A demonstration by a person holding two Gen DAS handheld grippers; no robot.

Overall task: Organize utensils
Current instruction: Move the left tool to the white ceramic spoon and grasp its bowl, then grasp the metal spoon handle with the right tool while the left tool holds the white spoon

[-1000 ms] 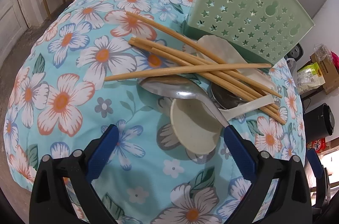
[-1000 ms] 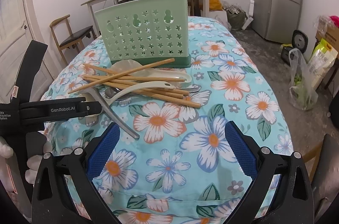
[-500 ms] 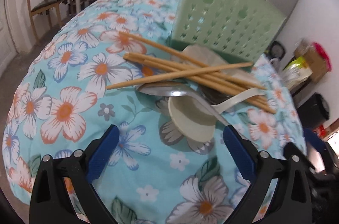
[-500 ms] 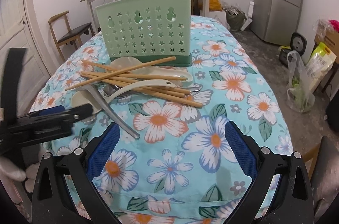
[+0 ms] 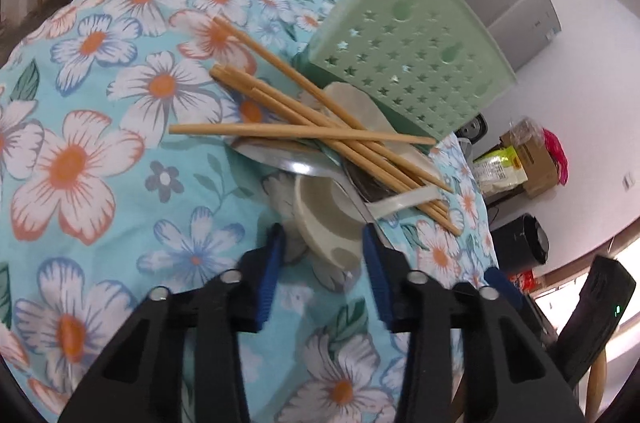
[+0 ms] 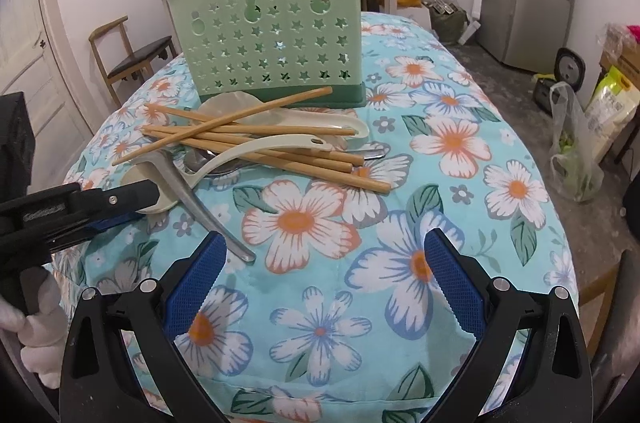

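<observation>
My left tool (image 5: 323, 250) sits low over the desk (image 6: 400, 223) with its blue pads narrowed around the bowl of a cream ceramic soup spoon (image 5: 328, 223). The pads flank the bowl's sides, but I cannot tell whether they touch it. My right tool (image 6: 320, 283) hangs back with its jaws wide and nothing between them, above the flowered turquoise cloth.

By my reading the job has barely begun. Every utensil I can see lies in one heap just in front of the pale green star-punched plastic holder (image 6: 268, 43), which stands upright at the far side; whether anything is inside it is hidden from me.

The cream spoon's bowl is at the near left end of the pile in the right wrist view, and its handle runs away to the right, under the crossed bamboo chopsticks (image 6: 256, 139). The chopsticks lie mostly left to right, parallel to the holder's face, one crossing them at a slant. A grey metal spoon (image 6: 200, 199) points its handle toward me, and a second, larger cream ladle (image 6: 320, 123) lies along the holder's base.
</observation>
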